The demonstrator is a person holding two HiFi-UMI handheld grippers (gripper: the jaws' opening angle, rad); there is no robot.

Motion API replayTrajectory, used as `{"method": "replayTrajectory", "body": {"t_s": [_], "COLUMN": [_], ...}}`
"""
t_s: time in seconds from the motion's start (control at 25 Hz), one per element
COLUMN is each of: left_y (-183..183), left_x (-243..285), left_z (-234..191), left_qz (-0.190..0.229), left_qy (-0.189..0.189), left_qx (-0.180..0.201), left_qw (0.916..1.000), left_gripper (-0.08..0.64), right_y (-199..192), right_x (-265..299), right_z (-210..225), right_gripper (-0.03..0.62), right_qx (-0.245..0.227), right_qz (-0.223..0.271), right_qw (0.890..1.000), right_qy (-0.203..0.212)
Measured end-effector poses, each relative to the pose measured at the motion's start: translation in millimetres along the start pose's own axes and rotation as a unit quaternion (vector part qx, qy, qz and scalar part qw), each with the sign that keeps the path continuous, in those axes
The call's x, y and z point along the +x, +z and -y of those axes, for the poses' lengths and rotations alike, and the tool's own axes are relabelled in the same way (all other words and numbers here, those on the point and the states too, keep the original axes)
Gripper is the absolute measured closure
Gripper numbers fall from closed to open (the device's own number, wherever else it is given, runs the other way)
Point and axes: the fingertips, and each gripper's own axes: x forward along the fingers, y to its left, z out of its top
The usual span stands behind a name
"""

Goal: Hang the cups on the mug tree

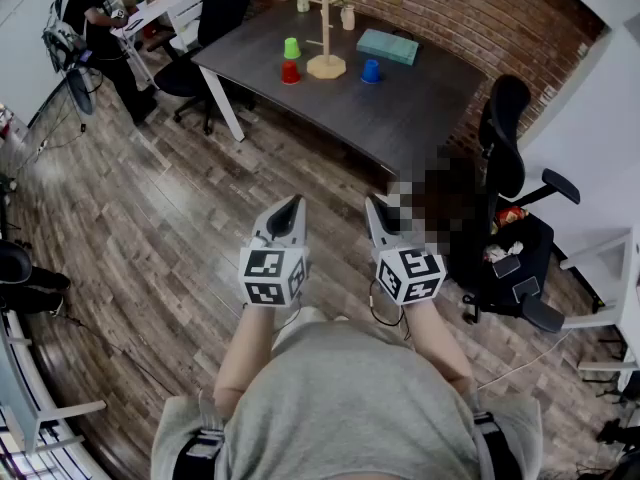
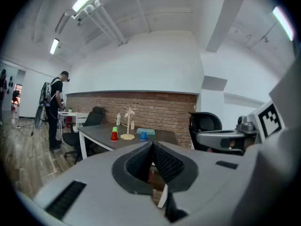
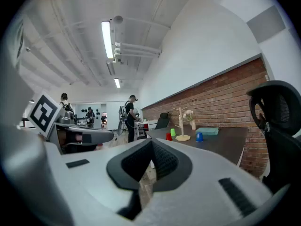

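Mug tree (image 1: 324, 28) upright on table (image 1: 400, 108), axis vertical

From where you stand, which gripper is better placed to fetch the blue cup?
Right, probably: the blue cup stands right of the mug tree, ahead of the right gripper; the left gripper faces the red cup.

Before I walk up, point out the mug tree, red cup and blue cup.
mug tree (image 1: 326, 66), head view, on its round wooden base.
red cup (image 1: 290, 73), head view, on its side wall.
blue cup (image 1: 371, 71), head view, on its side wall.
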Motion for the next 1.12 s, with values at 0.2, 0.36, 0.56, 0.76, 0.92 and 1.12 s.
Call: {"method": "replayTrajectory", "body": {"t_s": [0.2, 0.36, 0.56, 0.76, 0.92, 1.12], "left_y": [1, 4, 1, -1, -5, -4], "left_x": [4, 4, 3, 6, 15, 39], "left_z": [4, 7, 8, 1, -6, -16], "left_qz": [0.004, 0.009, 0.007, 0.003, -0.003, -0.007], "left_qy": [0.002, -0.003, 0.001, 0.004, -0.002, -0.013], "left_qx": [-0.003, -0.006, -0.005, -0.009, -0.01, -0.013], "left_qw": [1.0, 0.9999, 1.0, 0.9999, 0.9999, 0.9998], "left_gripper": [0.551, 0.551, 0.549, 0.534, 0.5, 0.448], "right_y": [-1, 0, -7, -10, -13, -14], "right_x": [-2, -2, -1, 8, 19, 41], "right_z": [2, 2, 4, 5, 8, 15], "right_gripper": [0.594, 0.594, 0.592, 0.584, 0.553, 0.504], "right_qx": [-0.006, 0.007, 0.013, 0.015, 0.018, 0.011], "right_qz": [-0.004, 0.004, -0.011, -0.018, -0.021, -0.032], "right_qw": [1.0, 1.0, 1.0, 1.0, 0.999, 0.999], "right_qy": [0.005, 0.014, 0.01, 0.014, 0.015, 0.019]}}
